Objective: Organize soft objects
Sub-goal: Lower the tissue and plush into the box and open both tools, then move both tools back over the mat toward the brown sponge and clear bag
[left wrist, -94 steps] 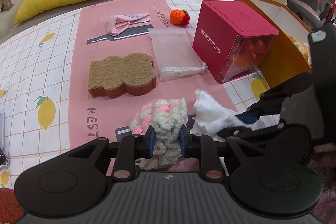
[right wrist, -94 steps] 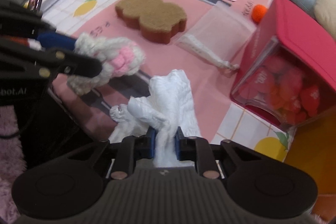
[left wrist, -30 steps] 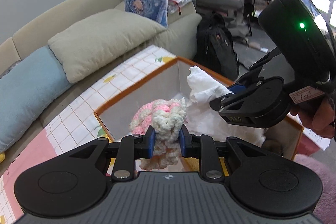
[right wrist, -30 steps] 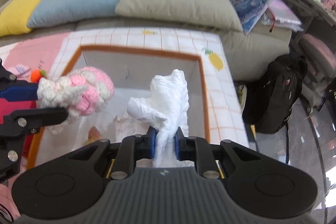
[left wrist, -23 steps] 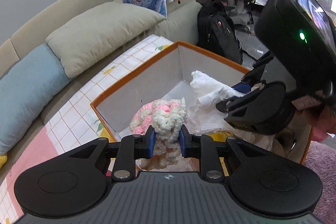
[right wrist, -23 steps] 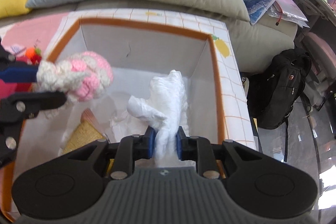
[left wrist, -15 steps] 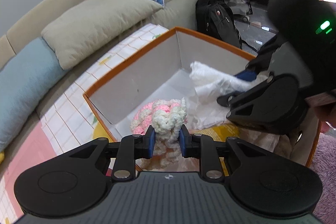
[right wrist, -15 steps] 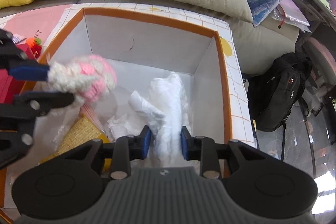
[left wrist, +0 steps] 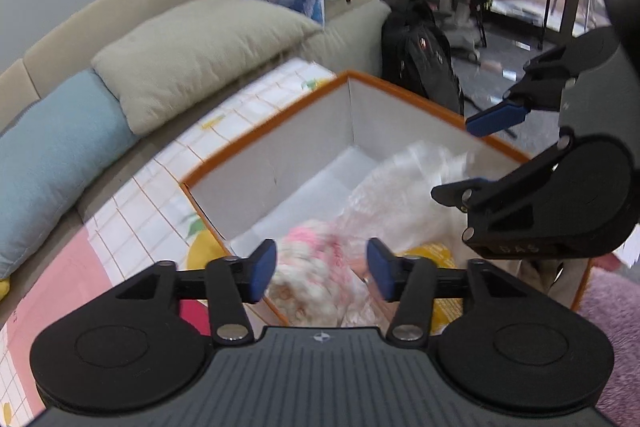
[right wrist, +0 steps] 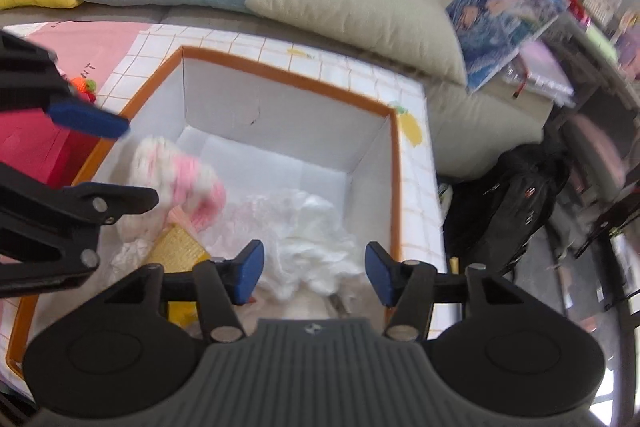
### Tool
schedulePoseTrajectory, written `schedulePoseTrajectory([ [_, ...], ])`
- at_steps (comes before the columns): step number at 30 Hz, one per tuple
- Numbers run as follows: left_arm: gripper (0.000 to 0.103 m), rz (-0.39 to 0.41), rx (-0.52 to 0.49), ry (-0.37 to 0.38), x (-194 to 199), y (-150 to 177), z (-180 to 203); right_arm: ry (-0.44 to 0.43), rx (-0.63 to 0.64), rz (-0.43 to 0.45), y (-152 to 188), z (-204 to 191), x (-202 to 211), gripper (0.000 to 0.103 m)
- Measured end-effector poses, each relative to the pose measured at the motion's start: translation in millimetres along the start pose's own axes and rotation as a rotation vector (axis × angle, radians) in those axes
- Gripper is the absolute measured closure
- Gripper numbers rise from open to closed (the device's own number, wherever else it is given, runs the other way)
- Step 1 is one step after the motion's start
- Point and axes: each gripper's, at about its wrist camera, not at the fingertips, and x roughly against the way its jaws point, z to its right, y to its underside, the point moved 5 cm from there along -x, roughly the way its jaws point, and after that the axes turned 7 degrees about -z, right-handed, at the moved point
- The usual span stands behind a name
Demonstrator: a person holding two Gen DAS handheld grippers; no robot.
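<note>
Crocheted pink-and-white yarn piece (right wrist: 176, 179) and white cloth (right wrist: 316, 227) drop, light and floppy, into the orange-rimmed box (right wrist: 394, 163). Both grippers' fingers are spreading, nothing pinched: left gripper (left wrist: 322, 267), right gripper (right wrist: 312, 271). Either would best be pinched at a bunched fold.

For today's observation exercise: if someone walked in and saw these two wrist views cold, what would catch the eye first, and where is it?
First, the orange-rimmed box filling the middle of both views. Over it hang the left gripper and right gripper, jaws opening with nothing pressed between the pads. Inside, a pink-and-white crocheted piece, blurred, shows by the left wall, and a crumpled white cloth lies nearer the middle.
</note>
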Motion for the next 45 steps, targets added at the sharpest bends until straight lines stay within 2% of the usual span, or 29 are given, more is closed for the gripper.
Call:
schedulePoseTrajectory([
  [11,0.032,0.136,0.090,0.010,64,16,-14,0.049,-0.090,0.107,4,-14,56,0.038],
  [16,0.032,0.168,0.145,0.005,87,33,-25,-0.016,-0.168,0.155,9,-31,86,0.036],
  [22,0.033,0.192,0.221,-0.048,112,60,-49,-0.058,-0.173,0.224,8,-68,112,0.034],
  [25,0.032,0.197,0.291,-0.079,123,76,-68,-0.062,-0.168,0.240,7,-89,117,0.034],
  [31,0.032,0.178,0.407,-0.160,136,120,-111,-0.140,-0.180,0.235,1,-131,115,0.034],
  [39,0.032,0.135,0.591,-0.232,142,193,-164,-0.225,-0.113,0.247,-14,-197,107,0.038],
  [45,0.032,0.086,0.688,-0.258,142,246,-186,-0.292,-0.021,0.250,-19,-248,103,0.039],
])
